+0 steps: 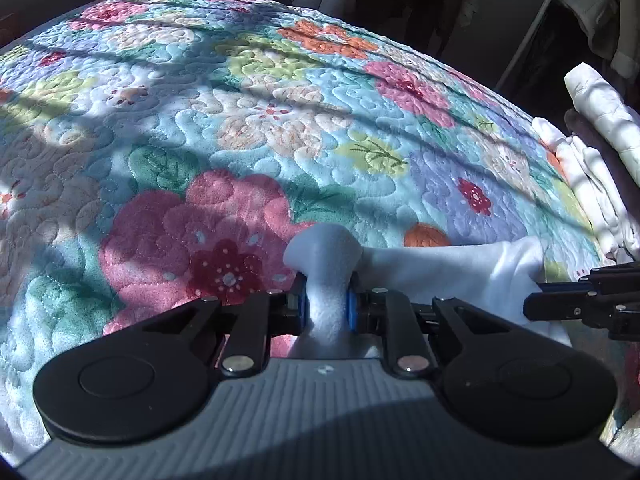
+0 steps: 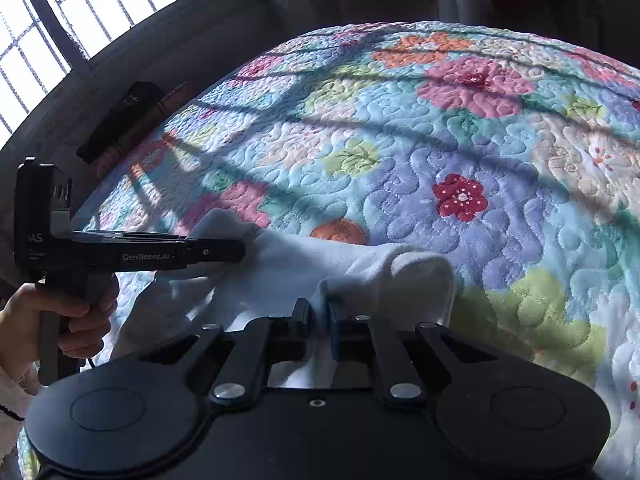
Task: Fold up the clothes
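A white fleecy garment (image 1: 452, 268) lies on a flowered quilt (image 1: 240, 128) near the front edge. My left gripper (image 1: 327, 304) is shut on a bunched corner of it, which bulges out above the blue pads. In the right wrist view the same white garment (image 2: 288, 264) stretches between both tools. My right gripper (image 2: 319, 320) is shut on another fold of it, with cloth puffing up to the right of the jaws. The left gripper (image 2: 236, 250) shows from the side there, held by a hand (image 2: 48, 320). The right gripper's black fingers (image 1: 560, 306) enter the left wrist view from the right.
A stack of folded white clothes (image 1: 592, 176) rests at the quilt's right edge. A barred window (image 2: 60, 12) stands to the left, with a dark object (image 2: 128, 120) on the ledge below it. Hanging clothes and a pale rail (image 1: 536, 28) are behind the bed.
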Tool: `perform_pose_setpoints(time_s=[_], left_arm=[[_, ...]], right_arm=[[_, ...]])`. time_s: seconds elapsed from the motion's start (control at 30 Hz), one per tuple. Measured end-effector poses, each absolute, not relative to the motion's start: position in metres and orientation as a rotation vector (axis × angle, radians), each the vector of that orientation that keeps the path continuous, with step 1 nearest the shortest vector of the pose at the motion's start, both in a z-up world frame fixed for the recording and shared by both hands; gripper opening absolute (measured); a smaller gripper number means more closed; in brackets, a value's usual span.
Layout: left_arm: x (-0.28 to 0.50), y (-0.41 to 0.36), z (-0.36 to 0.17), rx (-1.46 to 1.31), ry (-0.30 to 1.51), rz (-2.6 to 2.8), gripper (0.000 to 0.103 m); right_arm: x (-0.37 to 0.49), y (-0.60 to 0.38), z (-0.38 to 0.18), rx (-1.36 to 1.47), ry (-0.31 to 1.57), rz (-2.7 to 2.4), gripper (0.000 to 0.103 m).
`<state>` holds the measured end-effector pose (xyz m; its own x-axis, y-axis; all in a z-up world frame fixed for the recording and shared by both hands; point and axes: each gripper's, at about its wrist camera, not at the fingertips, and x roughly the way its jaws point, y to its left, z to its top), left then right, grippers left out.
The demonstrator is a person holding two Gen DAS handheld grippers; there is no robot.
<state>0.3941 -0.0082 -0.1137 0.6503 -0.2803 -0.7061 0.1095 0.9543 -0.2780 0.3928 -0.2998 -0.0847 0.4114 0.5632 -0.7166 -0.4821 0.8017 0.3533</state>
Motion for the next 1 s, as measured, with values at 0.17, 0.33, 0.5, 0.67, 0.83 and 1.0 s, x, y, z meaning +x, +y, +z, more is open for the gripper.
perform_pose_setpoints(time_s=[0.17,0.33,0.5,0.67,0.83,1.0], left_arm=[[0.386,-0.001,-0.106,-0.256,0.772,-0.238,0.016],[0.396,0.011,-0.115,-0.366,0.821,-0.231,0.016],[0.382,0.012,-0.101,-0.404,0.800,-0.209,0.030],[0.351,0.015,-0.077,-0.399,0.741,-0.199,0.052],[0.327,-0.005,-0.088,-0.192,0.863,-0.156,0.053],[0.321,-0.003,-0.103,-0.197,0.895,-0.124,0.057]], right_arm=[[0.377,-0.316,-0.061,0.114,0.793,0.571,0.017],[0.367,-0.284,-0.066,0.039,0.832,0.772,0.017],[0.347,-0.248,-0.099,-0.290,0.901,0.739,0.026],[0.361,-0.265,-0.099,-0.287,0.911,0.595,0.024],[0.367,-0.274,-0.098,-0.285,0.936,0.528,0.028],[0.383,-0.298,-0.088,-0.210,0.938,0.437,0.054]])
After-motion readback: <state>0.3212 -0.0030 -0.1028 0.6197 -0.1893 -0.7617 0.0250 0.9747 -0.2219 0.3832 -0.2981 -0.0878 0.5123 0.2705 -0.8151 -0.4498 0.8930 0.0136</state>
